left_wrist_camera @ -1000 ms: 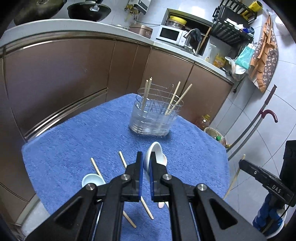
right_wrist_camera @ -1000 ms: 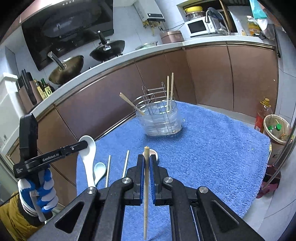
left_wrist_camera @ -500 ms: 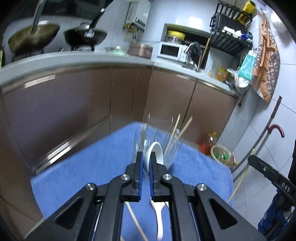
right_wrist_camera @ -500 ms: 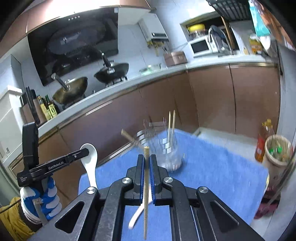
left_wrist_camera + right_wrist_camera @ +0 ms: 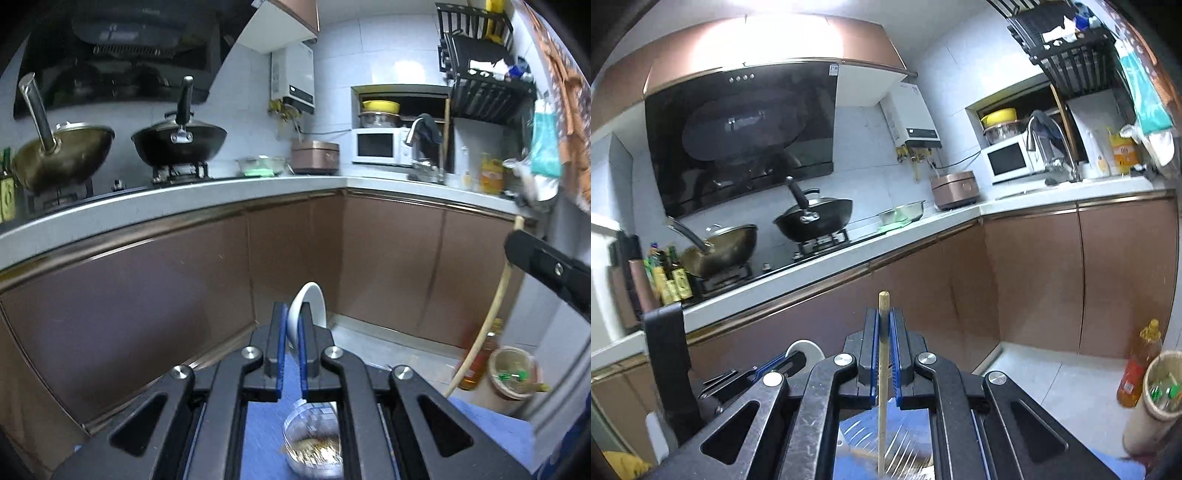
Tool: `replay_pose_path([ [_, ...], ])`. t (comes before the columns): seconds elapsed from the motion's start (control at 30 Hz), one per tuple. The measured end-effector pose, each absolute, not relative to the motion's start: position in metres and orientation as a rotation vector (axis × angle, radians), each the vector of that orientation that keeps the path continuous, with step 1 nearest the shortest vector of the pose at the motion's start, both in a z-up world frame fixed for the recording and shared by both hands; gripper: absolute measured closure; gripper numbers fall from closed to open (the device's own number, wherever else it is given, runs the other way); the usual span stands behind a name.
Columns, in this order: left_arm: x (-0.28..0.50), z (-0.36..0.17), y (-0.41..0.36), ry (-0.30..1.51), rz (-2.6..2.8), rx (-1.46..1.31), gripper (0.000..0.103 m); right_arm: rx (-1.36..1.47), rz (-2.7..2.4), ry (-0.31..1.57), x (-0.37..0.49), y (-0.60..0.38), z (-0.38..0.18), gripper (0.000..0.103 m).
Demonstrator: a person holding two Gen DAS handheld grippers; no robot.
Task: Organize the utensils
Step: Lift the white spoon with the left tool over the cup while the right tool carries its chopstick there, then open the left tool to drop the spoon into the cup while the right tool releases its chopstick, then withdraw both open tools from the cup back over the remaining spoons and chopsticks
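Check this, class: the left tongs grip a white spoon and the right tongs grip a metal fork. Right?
Not quite. The left tongs do grip the white spoon, but the right tongs grip a wooden chopstick, not a fork; the right wrist view shows it.

Two woks sit on the stove: a brass-coloured wok [image 5: 62,147] beside a black wok [image 5: 179,142], under a dark hood [image 5: 738,136]. A white heater [image 5: 293,79] hangs on the tiled wall. Along the white counter [image 5: 229,192] stand a steel bowl [image 5: 901,214], a pink cooker [image 5: 314,157] and a microwave [image 5: 380,146] next to the tap [image 5: 1047,144]. Brown cabinets [image 5: 147,288] run below. An oil bottle [image 5: 1139,365] stands on the floor beside a bin [image 5: 1158,402].
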State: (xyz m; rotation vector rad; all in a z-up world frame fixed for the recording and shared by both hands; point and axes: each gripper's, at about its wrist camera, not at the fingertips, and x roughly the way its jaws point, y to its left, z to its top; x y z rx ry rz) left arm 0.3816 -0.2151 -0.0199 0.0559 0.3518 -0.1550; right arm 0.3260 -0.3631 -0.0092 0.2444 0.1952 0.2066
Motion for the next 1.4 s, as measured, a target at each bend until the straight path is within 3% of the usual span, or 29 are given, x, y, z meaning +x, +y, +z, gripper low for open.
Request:
replay_pose_path([
  [0.47, 0.405, -0.078, -0.227, 0.365, -0.139, 0.055, 0.093, 0.197, 0.124, 0.319, 0.353, -0.357, -0.089, 0.095],
  [0.6, 0.397, -0.074, -0.221, 0.350, -0.169, 0.044, 0.080, 0.185, 0.119, 0.324, 0.338, -0.356, -0.086, 0.068],
  [1.07, 0.306, -0.018, -0.154, 0.328, -0.286, -0.055, 0.070, 0.246, 0.065, 0.253, 0.215, -0.382, -0.052, 0.030],
  [1.13, 0.286, -0.012, -0.145, 0.341, -0.299, -0.049, 0.068, 0.259, 0.050, 0.248, 0.197, -0.385, -0.048, 0.021],
  [1.23, 0.256, -0.005, -0.133, 0.340, -0.285, -0.042, 0.067, 0.282, 0.021, 0.227, 0.162, -0.389, -0.044, 0.001],
  [1.4, 0.207, -0.002, -0.118, 0.349, -0.286, -0.039, 0.055, 0.282, 0.017, 0.233, 0.117, -0.384, -0.044, 0.000],
])
